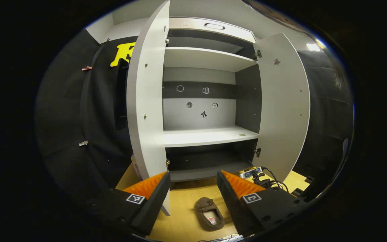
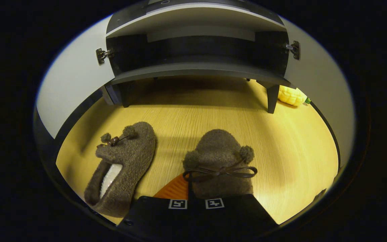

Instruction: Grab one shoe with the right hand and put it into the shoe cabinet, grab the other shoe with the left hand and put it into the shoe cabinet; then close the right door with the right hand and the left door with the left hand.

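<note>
Pale grey board makes up the shoe cabinet [image 1: 207, 134], which stands on a yellow wooden floor [image 2: 213, 111] with both doors swung wide. In the left gripper view the left door [image 1: 146, 107] is seen nearly edge-on, and the right door [image 1: 284, 107] angles out to the right. Inside, the upper shelf [image 1: 207, 58], the middle shelf [image 1: 210, 136] and the dark bottom compartment [image 1: 207, 161] hold no shoes; a few small stickers dot the back panel, and one small flat mark lies near the right end of the middle shelf.

The left gripper [image 1: 193, 195] hangs in front of the cabinet with its fingers spread apart and nothing between them. Far below it, on the floor, lies one brown slipper [image 1: 209, 213]. A power strip [image 1: 251, 172] with dark cables sits on the floor by the foot of the right door.

In the right gripper view the right gripper [image 2: 197, 198] is low over the floor, its fingers drawn close on the heel end of the right slipper [image 2: 218, 161], a fuzzy brown one with a bow and pompoms; whether both fingers press it I cannot tell. The left slipper [image 2: 123, 168] lies just beside it on the floor, tilted, its pale lining showing. Farther off, the cabinet's bottom compartment stands on short legs, and a yellow object [image 2: 291, 95] rests on the floor near the right leg.
</note>
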Motion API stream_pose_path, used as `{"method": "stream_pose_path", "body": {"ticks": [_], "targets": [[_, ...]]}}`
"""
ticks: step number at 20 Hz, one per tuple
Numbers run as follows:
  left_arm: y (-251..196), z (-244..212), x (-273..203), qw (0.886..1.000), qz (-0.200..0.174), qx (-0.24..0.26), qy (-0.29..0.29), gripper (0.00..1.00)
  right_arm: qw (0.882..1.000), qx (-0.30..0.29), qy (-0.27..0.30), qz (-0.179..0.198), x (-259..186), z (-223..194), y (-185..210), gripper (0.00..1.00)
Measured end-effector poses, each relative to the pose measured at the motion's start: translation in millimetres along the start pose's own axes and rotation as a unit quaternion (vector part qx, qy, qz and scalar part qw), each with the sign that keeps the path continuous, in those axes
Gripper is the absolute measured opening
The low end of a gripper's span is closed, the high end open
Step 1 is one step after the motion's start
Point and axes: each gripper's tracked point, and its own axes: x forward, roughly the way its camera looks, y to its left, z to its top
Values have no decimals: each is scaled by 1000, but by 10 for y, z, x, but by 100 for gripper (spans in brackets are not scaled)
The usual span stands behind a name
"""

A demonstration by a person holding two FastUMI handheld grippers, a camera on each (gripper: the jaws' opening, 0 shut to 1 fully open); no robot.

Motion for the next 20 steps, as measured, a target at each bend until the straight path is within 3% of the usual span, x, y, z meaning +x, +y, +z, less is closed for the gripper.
{"method": "stream_pose_path", "body": {"ticks": [4,8,13,17,20], "targets": [[-59,50,-63,1000,-1,-1,-6,89,999,7,-26,22,-410,223,-12,5],[-174,115,-114,1000,-14,-10,-17,89,997,-3,-71,36,-1076,746,-39,5],[-364,221,-275,998,-53,-19,-39,89,986,-8,-163,32,-1867,1883,-171,5],[-469,190,-429,995,-87,-26,-40,89,972,-6,-233,29,-2187,2799,-231,5],[-426,174,-509,995,-93,-23,-36,89,961,-29,-273,16,-2298,3408,-231,5]]}}
